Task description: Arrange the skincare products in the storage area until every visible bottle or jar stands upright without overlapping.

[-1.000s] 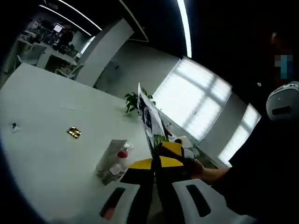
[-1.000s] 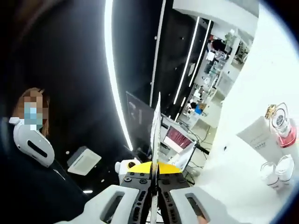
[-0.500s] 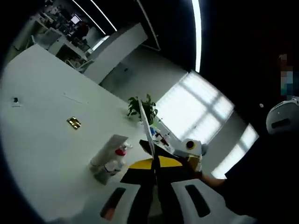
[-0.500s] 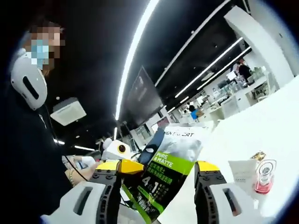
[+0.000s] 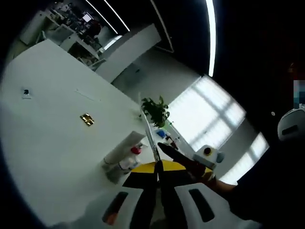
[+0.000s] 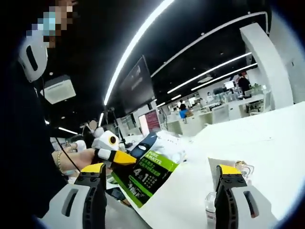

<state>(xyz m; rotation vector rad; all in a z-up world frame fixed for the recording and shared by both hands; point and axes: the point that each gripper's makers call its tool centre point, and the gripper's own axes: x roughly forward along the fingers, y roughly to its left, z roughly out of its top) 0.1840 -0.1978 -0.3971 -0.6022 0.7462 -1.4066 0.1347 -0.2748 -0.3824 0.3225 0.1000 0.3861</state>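
White table [image 5: 47, 129], pouch [image 6: 147, 169] tilted diagonally

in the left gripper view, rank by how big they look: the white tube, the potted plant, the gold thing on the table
1. white tube, largest
2. potted plant, but it stands farther off, so its true size is unsure
3. gold thing, smallest

Left gripper [image 5: 157, 167]: jaws pressed together, yellow tips meeting — pinching the edge of a thin pouch [image 5: 148, 136] that rises up from between them. Right gripper [image 6: 162, 174]: jaws spread wide, nothing between the tips. In the right gripper view the left gripper comes in from the left w/ the person's hand [image 6: 76, 160] behind it — bracelet at the wrist.
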